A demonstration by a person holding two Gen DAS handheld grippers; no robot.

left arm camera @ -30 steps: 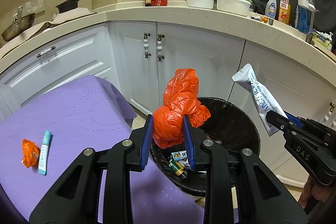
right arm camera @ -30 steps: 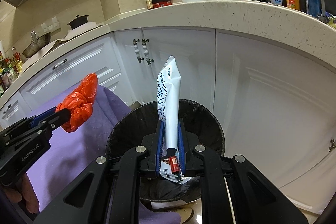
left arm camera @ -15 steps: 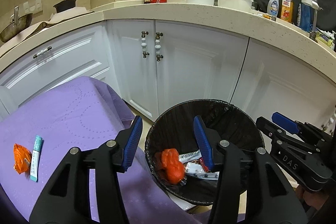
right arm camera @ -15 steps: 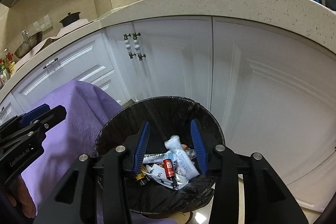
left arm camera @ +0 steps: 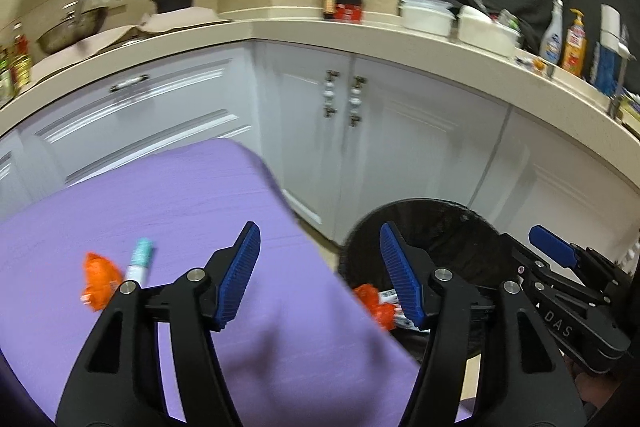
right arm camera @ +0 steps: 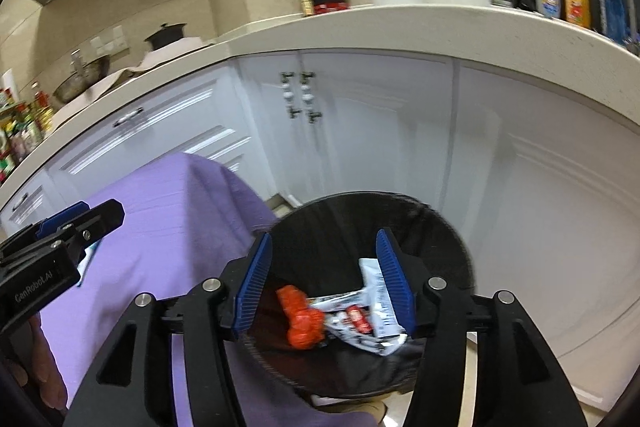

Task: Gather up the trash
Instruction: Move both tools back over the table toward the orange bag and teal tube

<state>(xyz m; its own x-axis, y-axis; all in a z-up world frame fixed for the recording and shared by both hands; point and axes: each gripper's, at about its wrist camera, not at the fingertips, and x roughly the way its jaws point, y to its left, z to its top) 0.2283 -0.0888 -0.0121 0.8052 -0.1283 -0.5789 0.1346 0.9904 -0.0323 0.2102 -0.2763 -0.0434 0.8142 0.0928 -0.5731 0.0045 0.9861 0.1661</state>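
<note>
Trash in bin, two pieces left on cloth

Purple cloth point(left arm camera: 132, 211) covers the table beside the white cabinets point(left arm camera: 404, 147). Black-lined bin point(right arm camera: 440, 227) stands on the floor at the cloth's corner; inside lie an orange bag point(right arm camera: 302, 323), a white tube point(right arm camera: 378, 295) and small wrappers. Left gripper point(left arm camera: 318, 273) over the cloth edge, jaws opening, nothing between them. Right gripper point(right arm camera: 326, 279) over the bin, jaws opening, empty too. On the cloth, side by side: orange wrapper point(left arm camera: 99, 279), teal tube point(left arm camera: 138, 261).

Even indoor light, motion blur, fisheye-warped edges
</note>
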